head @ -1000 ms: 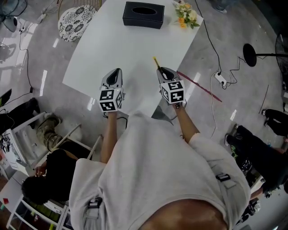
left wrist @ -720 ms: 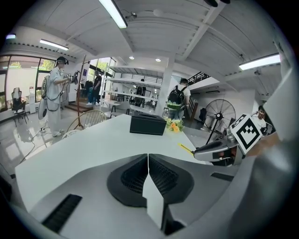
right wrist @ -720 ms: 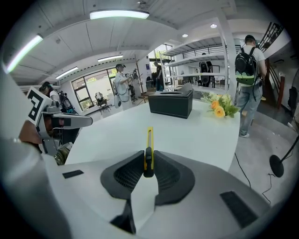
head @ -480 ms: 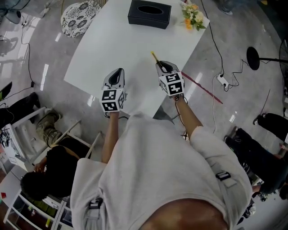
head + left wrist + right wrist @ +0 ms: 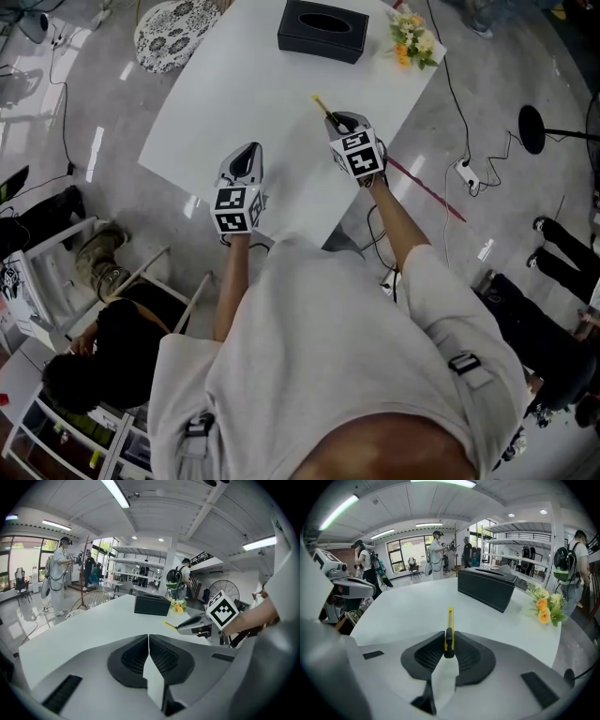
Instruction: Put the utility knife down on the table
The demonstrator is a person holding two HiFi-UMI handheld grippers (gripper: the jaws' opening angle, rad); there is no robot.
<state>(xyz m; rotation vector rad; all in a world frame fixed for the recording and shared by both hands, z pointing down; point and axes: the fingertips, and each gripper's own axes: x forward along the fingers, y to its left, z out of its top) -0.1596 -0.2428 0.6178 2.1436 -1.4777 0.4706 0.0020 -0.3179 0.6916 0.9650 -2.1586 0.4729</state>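
The right gripper (image 5: 449, 642) is clamped on the knife (image 5: 449, 618). Its two black ribbed pads press the handle from either side. The left gripper (image 5: 148, 642) has its jaws closed together with nothing between them.

The knife is slim and yellow, with a black slider on its upper edge right where the pads grip it. It stands on its narrow edge. The rear of the handle sits between the jaws, and the rest sticks straight out past the fingertips, in line with the gripper. From above, that yellow front end points toward the far side of the table (image 5: 246, 89). It is over the white top, just inside the right edge. Whether its tip touches the surface I cannot tell.

There are two grippers, one knife and one table. On the table are one black box (image 5: 322, 30) and one bunch of flowers (image 5: 413, 37).

The left gripper's tips hang over the table just inside the near edge, well apart from the knife. The box sits by the far edge with its slot facing up. The flowers, orange and yellow, lie at the far right corner, just beside the box.
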